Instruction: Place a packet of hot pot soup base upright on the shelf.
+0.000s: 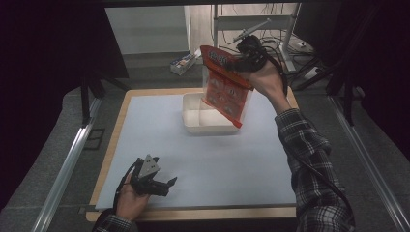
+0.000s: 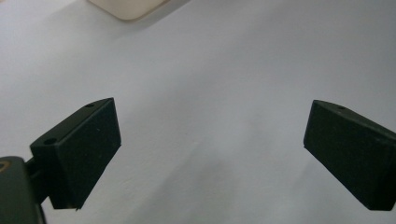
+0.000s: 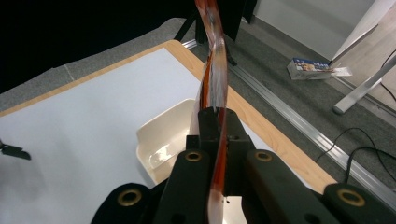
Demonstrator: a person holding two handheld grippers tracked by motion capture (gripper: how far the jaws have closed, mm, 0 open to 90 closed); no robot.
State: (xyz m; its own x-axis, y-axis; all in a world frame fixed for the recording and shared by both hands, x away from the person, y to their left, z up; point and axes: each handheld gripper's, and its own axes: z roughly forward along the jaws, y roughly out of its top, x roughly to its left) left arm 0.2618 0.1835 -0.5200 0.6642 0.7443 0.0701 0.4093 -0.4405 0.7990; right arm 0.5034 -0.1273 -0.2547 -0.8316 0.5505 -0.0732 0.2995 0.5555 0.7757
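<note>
My right gripper (image 1: 240,60) is shut on the top edge of a red snack bag (image 1: 224,87), which hangs tilted in the air over the right side of a cream tray (image 1: 193,118). Seen along the right gripper's jaws, the red snack bag (image 3: 214,60) runs edge-on up from the pinched pads, with the cream tray (image 3: 159,135) below. My left gripper (image 1: 164,186) rests near the table's front edge, held by a hand. Its black jaws stand wide apart in the left gripper view, gripper (image 2: 212,149) open over bare white surface, nothing between them.
A white mat (image 1: 159,140) covers the wooden table (image 1: 111,159). A corner of the cream tray (image 2: 126,7) shows ahead of the left gripper. A small box (image 1: 183,63) lies on the floor behind the table, near metal stand legs and cables.
</note>
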